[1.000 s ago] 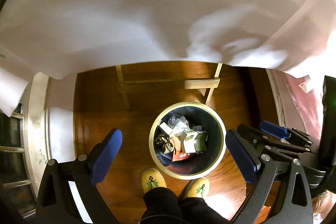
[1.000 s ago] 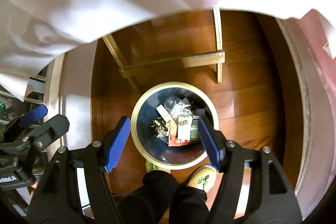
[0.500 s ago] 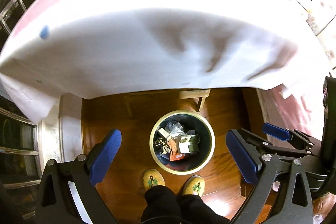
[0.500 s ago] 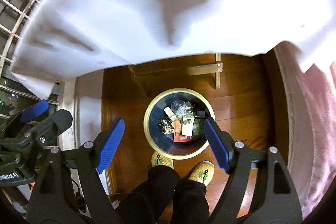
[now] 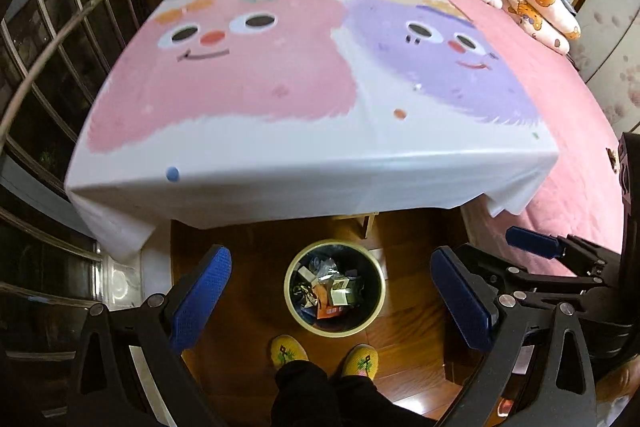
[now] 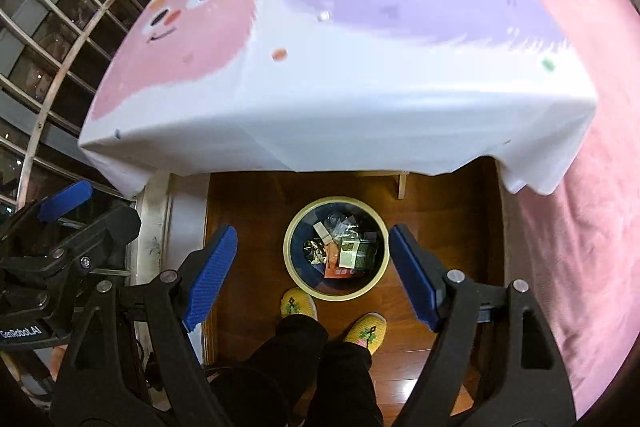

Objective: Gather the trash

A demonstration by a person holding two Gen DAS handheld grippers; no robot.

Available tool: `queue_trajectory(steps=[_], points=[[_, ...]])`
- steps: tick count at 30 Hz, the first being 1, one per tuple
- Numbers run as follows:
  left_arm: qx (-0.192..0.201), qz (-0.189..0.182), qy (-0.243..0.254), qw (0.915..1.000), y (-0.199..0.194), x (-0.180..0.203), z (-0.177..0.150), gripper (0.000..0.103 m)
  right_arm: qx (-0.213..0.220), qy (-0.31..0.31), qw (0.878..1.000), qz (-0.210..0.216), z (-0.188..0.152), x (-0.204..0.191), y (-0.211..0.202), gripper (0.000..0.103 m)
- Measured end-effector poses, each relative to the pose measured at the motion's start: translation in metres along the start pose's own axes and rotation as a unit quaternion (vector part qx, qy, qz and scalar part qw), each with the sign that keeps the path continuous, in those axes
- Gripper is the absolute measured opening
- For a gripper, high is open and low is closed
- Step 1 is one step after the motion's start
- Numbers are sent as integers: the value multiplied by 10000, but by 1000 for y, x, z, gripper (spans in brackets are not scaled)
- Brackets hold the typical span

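Observation:
A round bin with a cream rim [image 5: 377, 290] [image 6: 385, 255] stands on the wooden floor, far below both grippers. Inside it lie wrappers, a small box and an orange packet [image 5: 327, 311] [image 6: 340, 271]. My left gripper [image 5: 332, 301] hangs high above the bin, open, with nothing between its blue pads. My right gripper [image 6: 312, 275] is also open and empty, jaws wide. Each gripper shows at the edge of the other's view: the right gripper [image 5: 532, 247] and the left gripper [image 6: 64, 203]. Small bits lie on the cartoon tablecloth [image 5: 312, 99], among them an orange dot [image 5: 399, 113] [image 6: 279, 55].
A table under the white, pink and purple cloth [image 6: 360, 39] stands just beyond the bin. A pink bed [image 5: 560, 115] with plush toys [image 5: 532, 7] lies right. Window bars [image 5: 48, 39] run along the left. A person's yellow slippers [image 5: 289, 350] [image 6: 298, 303] stand beside the bin.
Both grippers rose well above the bin, which now looks smaller. The table top, seen from below its cloth edge before, is now in full view. The right jaws opened a little wider.

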State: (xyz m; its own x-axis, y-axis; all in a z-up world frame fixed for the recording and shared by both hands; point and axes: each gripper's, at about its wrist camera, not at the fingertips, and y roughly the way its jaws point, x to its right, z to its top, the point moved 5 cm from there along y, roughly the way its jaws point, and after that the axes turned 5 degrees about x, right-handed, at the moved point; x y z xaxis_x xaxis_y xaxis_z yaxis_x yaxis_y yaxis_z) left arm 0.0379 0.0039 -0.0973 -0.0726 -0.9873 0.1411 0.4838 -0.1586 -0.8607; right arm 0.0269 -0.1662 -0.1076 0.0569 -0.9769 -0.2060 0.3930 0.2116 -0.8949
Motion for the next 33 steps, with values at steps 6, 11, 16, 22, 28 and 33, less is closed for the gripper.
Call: queue_trajectory(steps=[6,11,16,22,28,33], points=[[100,188,136,9997,-40,8,14,101,196,-200,9996,-66,17,-7,-50,76],[328,308,217,9988,-76,12,28,101,408,-304,9987,-80,29,-14,-89,76],[625,332,225,9972,-105,19,47,101,765,-330,9965,-73,47,-19,-126,76],[1010,485,196,9935,-131,29,65,101,1190,-225,9925,-180,66,-22,-162,76],[1071,688,131,9918,-138,31,71,101,1446,-99,9890,-288,75,-19,-180,76],[1081,724,131,9914,-136,31,75,101,1476,-91,9885,-321,76,-17,-181,76]])
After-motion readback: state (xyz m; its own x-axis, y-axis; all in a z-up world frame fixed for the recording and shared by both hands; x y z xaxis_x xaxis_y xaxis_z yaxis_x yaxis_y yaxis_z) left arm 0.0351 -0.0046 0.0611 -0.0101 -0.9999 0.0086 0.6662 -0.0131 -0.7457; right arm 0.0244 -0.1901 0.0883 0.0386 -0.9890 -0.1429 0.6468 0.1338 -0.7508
